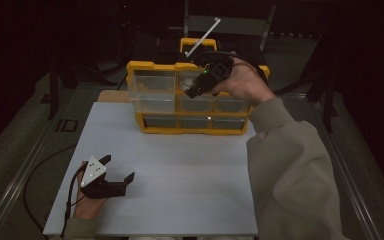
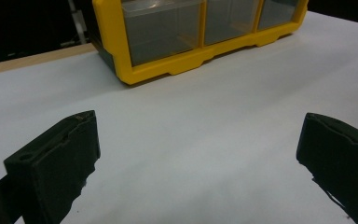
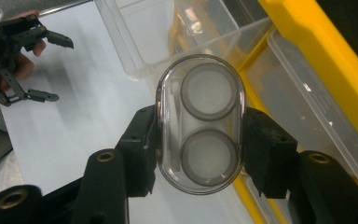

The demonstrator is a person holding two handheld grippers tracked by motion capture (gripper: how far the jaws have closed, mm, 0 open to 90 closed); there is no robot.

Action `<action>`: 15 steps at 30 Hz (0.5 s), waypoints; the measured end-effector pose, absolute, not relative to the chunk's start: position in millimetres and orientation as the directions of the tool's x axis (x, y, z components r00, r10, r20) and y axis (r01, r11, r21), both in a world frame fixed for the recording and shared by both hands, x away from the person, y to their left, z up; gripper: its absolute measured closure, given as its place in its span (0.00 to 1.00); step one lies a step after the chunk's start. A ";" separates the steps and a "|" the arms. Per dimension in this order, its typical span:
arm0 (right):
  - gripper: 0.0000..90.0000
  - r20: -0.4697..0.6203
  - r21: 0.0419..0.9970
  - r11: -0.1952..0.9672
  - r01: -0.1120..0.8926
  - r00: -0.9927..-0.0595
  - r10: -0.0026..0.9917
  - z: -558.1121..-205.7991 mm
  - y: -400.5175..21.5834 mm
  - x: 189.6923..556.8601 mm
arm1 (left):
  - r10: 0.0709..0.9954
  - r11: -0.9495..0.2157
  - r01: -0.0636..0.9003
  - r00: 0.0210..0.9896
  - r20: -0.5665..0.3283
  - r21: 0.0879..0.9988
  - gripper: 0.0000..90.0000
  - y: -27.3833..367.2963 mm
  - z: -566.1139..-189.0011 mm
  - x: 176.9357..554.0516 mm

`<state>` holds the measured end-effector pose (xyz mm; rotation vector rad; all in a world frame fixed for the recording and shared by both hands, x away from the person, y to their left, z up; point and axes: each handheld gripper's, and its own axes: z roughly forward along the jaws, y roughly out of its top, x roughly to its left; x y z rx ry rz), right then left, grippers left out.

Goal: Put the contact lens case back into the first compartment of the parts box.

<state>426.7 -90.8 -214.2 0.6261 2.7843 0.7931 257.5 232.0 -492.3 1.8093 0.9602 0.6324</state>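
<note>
My right gripper (image 3: 199, 140) is shut on a clear oval plastic case (image 3: 200, 123) with two round grey-rimmed discs inside, one above the other. In the high view the right gripper (image 1: 200, 85) hovers at the front of a yellow drawer organiser (image 1: 195, 127) with clear drawers. The top-left clear drawer (image 1: 152, 90) stands pulled out, and it lies just beyond the case in the right gripper view, clear drawer (image 3: 168, 32). My left gripper (image 1: 117, 170) rests open on the white tabletop (image 1: 180, 170) at the front left, nothing between its jaws. The left gripper (image 2: 198, 154) faces the organiser (image 2: 168, 65).
A white rod (image 1: 202, 37) sticks up at an angle behind the organiser. A wooden board edge (image 1: 112, 96) shows past the white top at the back left. The surroundings are dark, with metal rails along both sides of the table.
</note>
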 end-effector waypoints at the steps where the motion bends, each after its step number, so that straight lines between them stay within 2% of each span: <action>1: 0.55 -0.057 0.538 0.770 0.344 -0.896 0.441 -213.5 -90.3 426.7 | 0.831 -0.233 0.335 0.556 0.008 0.913 0.00 232.1 -492.3 257.5; 15: 0.55 -0.055 0.549 0.765 0.336 -0.899 0.435 -210.0 -77.8 429.6 | 0.832 -0.226 0.334 0.555 0.002 0.915 0.00 233.0 -492.4 257.2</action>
